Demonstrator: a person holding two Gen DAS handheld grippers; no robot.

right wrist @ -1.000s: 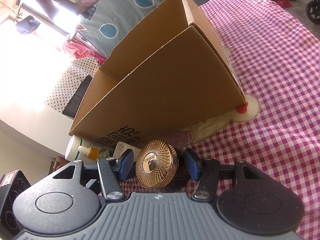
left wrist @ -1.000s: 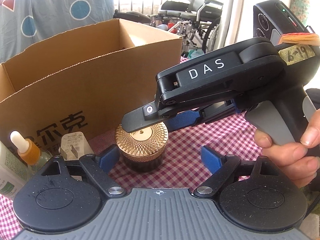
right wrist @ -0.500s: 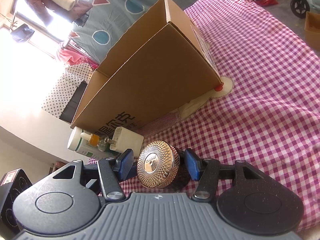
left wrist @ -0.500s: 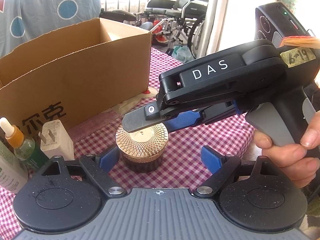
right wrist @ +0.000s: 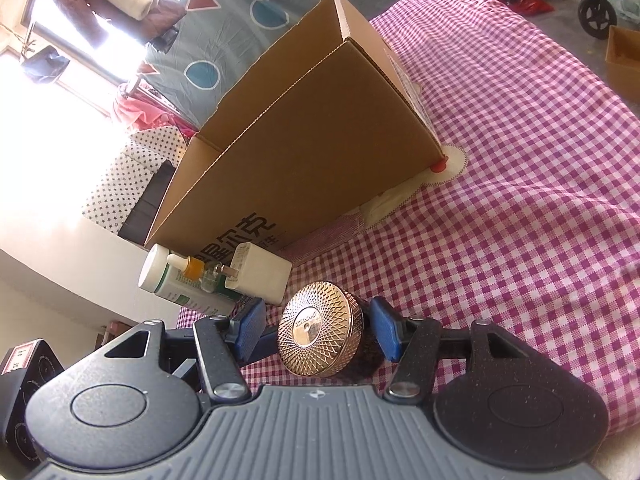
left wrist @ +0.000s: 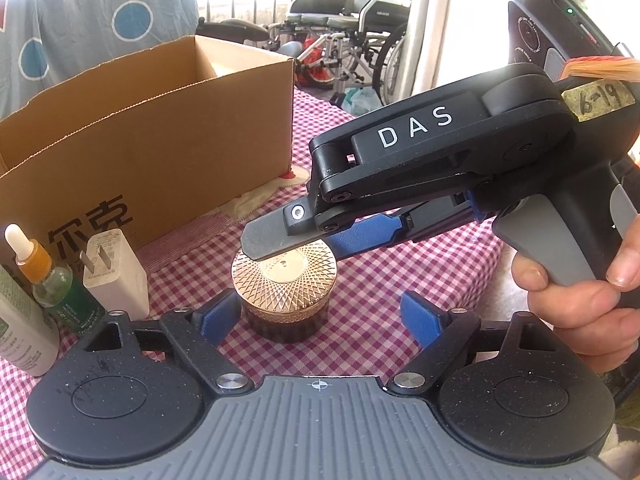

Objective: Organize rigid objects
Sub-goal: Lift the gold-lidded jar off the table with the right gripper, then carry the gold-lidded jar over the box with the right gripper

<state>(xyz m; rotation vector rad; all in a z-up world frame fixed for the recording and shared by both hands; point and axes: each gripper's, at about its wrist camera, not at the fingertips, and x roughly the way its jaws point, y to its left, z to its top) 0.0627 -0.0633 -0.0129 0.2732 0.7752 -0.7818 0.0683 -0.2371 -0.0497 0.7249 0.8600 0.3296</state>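
A round jar with a gold patterned lid (left wrist: 285,280) stands on the pink checked cloth, close in front of my left gripper (left wrist: 320,312), which is open and empty, its blue pads either side. In the right wrist view the jar (right wrist: 320,336) sits between my right gripper's blue pads (right wrist: 316,328); the right pad touches its dark body, the left pad shows a small gap. In the left wrist view the right gripper (left wrist: 312,236) reaches in from the right over the jar. An open cardboard box (left wrist: 152,140) stands behind.
A white plug adapter (left wrist: 116,276), a green dropper bottle (left wrist: 52,280) and a white bottle (left wrist: 20,328) stand left of the jar, against the box. They also show in the right wrist view (right wrist: 256,272). A wheelchair and bikes stand beyond the table.
Both grippers and the jar have pulled back and rightward from the box; the adapter and bottles now show more fully. The right gripper stays around the jar.
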